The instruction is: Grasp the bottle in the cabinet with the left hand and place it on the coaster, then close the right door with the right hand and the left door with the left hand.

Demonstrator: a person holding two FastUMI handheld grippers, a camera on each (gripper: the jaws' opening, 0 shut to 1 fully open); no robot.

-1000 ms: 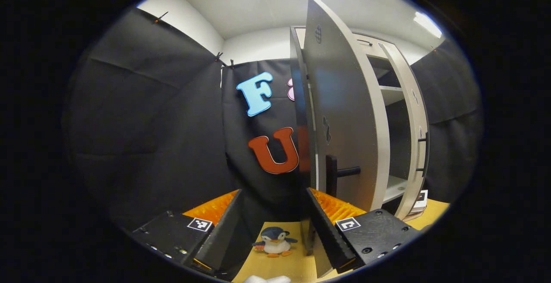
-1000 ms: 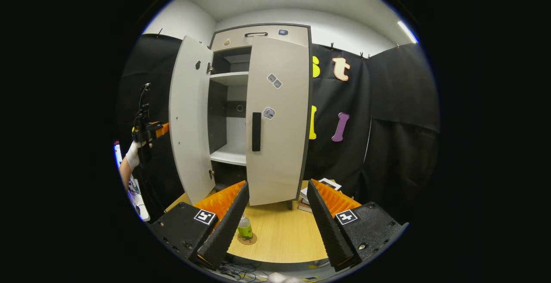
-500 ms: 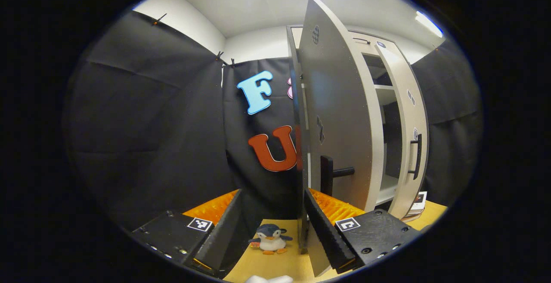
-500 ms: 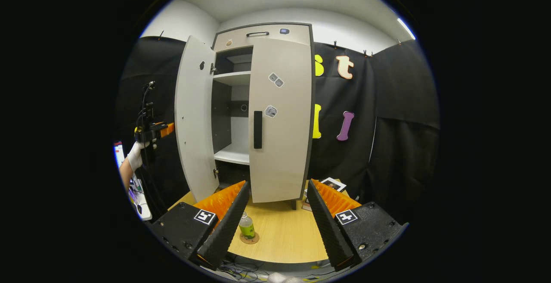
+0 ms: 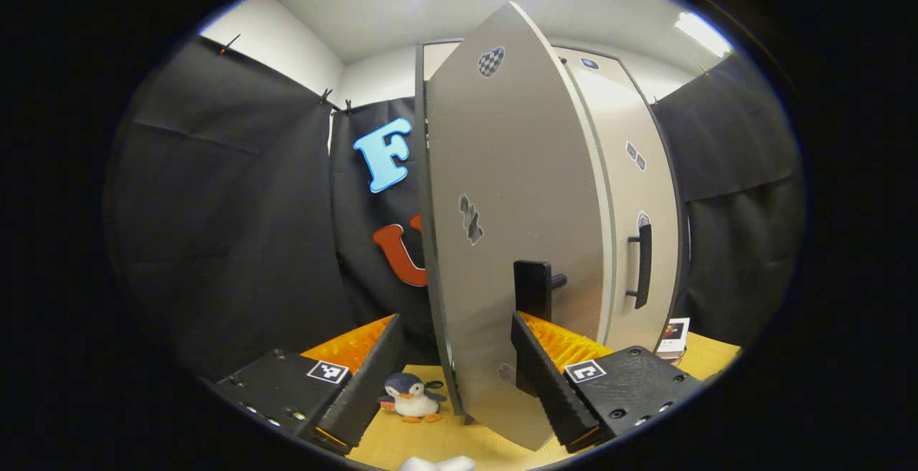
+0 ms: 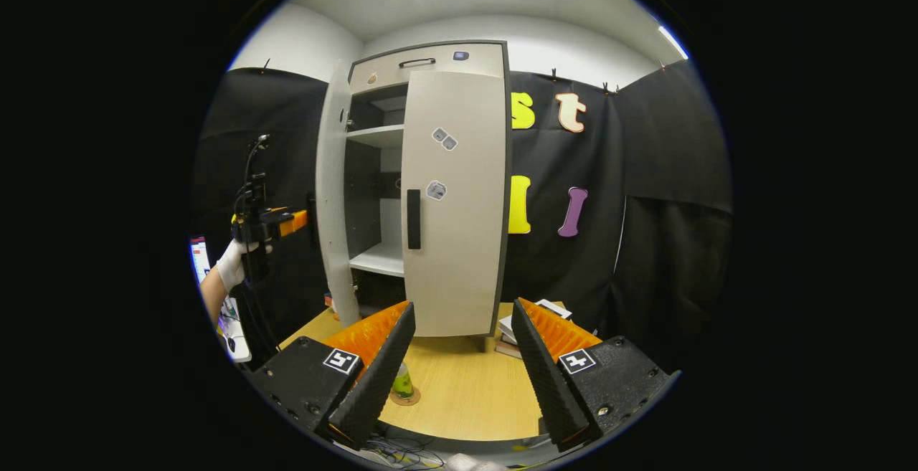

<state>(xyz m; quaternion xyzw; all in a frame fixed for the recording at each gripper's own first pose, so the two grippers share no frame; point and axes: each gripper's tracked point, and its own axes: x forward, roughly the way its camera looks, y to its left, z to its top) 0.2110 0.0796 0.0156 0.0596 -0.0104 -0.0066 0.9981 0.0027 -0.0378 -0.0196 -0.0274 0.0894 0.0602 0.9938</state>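
Observation:
The cabinet's left door [image 5: 516, 241] stands partly open right in front of my left gripper [image 5: 459, 385]. That gripper is open, with the door's lower edge running between its fingers and the door's dark handle [image 5: 534, 288] just above the right finger. The right door [image 6: 455, 198] lies flat against the cabinet [image 6: 430, 59]. From the right gripper view the left door [image 6: 333, 191] is nearly edge-on, and a gloved hand holds the left gripper [image 6: 276, 221] beside it. A green-labelled bottle [image 6: 402, 383] stands on the round coaster [image 6: 406, 398]. My right gripper [image 6: 459, 378] hangs open above the table, holding nothing.
A small penguin toy [image 5: 412, 399] sits on the wooden table [image 6: 466, 392] by the left door's foot. Books and a photo card [image 6: 527, 324] lie at the cabinet's right foot. Cables trail at the table's front edge. A screen [image 6: 197, 256] glows at far left.
The left door has swung well toward shut, with the left gripper moving along its outer face. The gap into the cabinet has narrowed. The right gripper has hardly moved.

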